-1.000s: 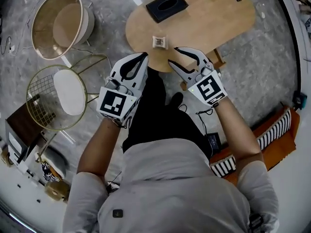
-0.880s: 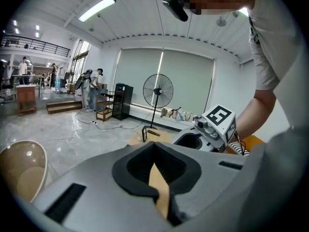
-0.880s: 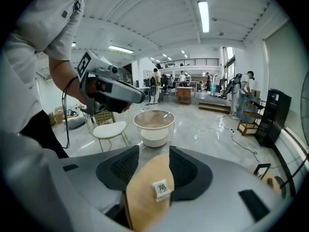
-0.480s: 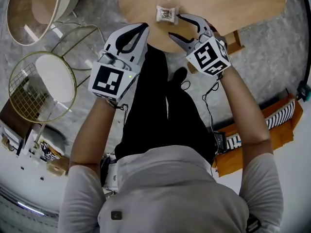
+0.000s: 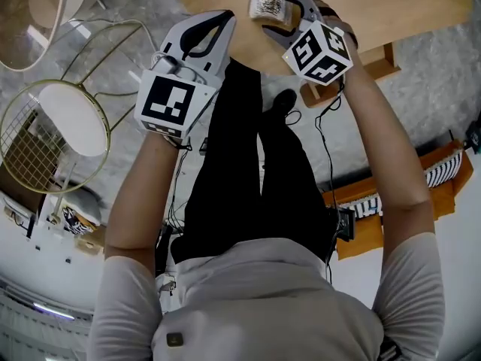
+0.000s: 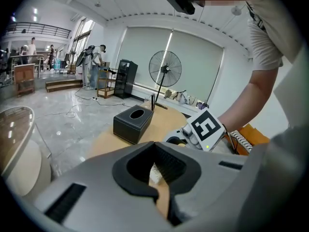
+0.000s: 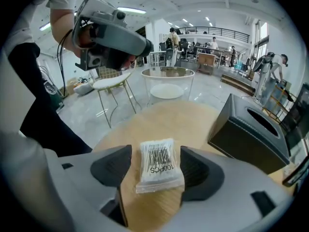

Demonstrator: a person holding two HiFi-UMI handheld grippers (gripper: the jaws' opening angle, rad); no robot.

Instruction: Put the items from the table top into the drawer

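Note:
A small clear packet of cotton swabs lies flat near the rounded end of the wooden table. My right gripper points steeply down over it, one jaw on each side. Its jaws are opening and the pads stand clear of the packet. From the head view the packet shows just beyond the right gripper. My left gripper hovers at the table's near edge to the left, fingertips together and nothing in them. Its own view shows the left gripper shut, with the right gripper's marker cube ahead.
A black tissue box stands farther along the table, right of the packet. A wire chair with a white seat and a round side table are on the floor to the left. A wooden part hangs under the table's near edge.
Both grippers have sunk toward the table's near end. The right gripper tipped downward, its jaws spread wider, and they came to straddle the packet. The left gripper stayed shut.

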